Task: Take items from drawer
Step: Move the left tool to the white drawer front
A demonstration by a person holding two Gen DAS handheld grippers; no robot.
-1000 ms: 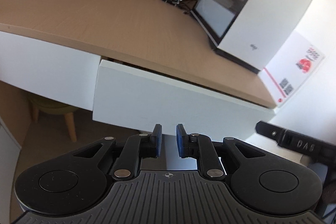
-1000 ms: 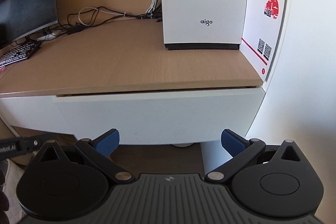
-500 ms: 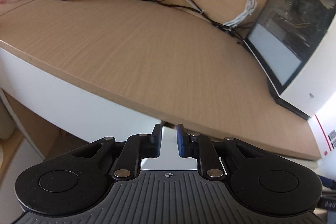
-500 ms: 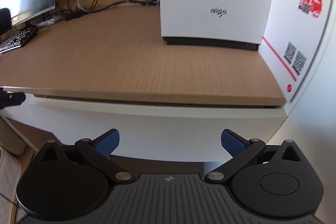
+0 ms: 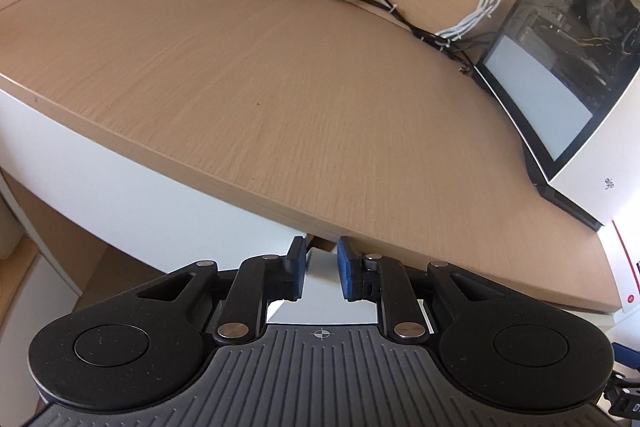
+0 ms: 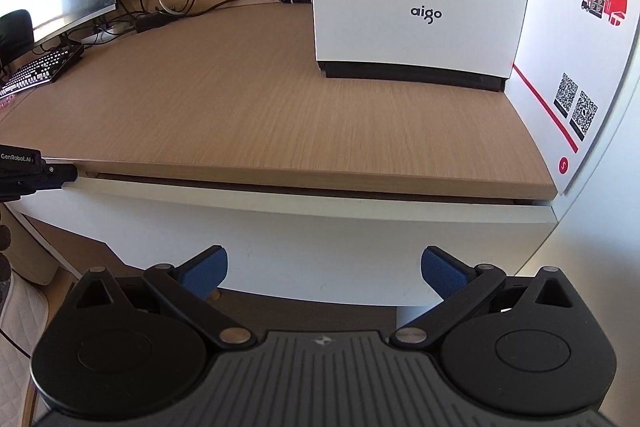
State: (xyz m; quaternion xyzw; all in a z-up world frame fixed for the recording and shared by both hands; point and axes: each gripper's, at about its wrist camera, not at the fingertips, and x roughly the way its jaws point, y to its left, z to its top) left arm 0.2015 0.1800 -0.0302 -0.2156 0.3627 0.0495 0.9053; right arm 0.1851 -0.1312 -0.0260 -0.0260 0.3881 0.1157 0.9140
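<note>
My left tool (image 5: pixel 322 273), pads nearly together at the drawer front (image 6: pixel 304 227), could slip off; my right tool (image 6: pixel 323 273) gapes wide.

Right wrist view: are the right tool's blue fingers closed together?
No, the right tool stands wide open, its blue fingers far apart before the white drawer front.

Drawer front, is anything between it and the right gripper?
Nothing visible does. The open right gripper faces the white drawer front with a bare gap between them. The left gripper is off at the drawer's top left corner, out of that path. The drawer's contents are hidden.
</note>
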